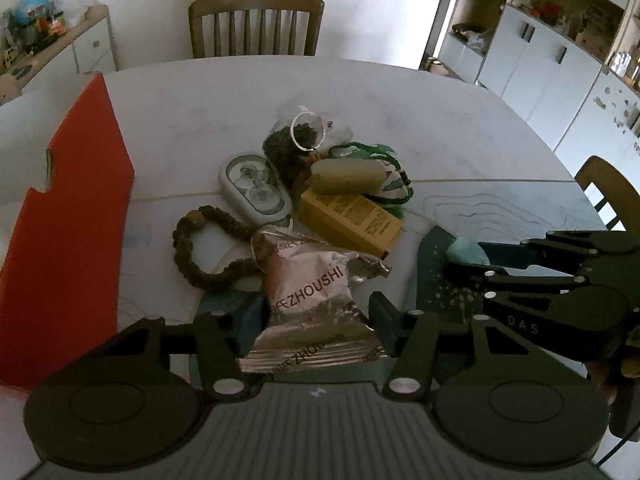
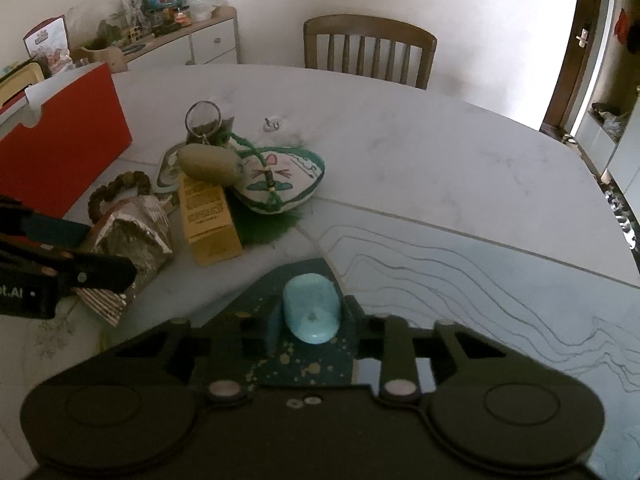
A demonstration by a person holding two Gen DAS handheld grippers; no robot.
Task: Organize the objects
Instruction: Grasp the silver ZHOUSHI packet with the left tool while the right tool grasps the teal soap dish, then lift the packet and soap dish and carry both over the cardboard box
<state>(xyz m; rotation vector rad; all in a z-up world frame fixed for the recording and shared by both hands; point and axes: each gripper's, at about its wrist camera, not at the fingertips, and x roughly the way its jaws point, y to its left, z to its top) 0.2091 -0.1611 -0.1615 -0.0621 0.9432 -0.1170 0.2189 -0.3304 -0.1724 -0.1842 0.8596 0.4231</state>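
My left gripper is shut on a silver ZHOUSHI snack packet, also in the right wrist view. My right gripper is shut on a light-blue small object, over a dark teal speckled card; it shows at the right of the left wrist view. A pile lies on the white table: a yellow box, an olive pouch, a bead bracelet, a white oval case, a painted cloth pouch and a key ring.
An open red box stands at the table's left edge. Wooden chairs stand at the far side and at the right. A cluttered sideboard is against the back wall. White cabinets stand at the right.
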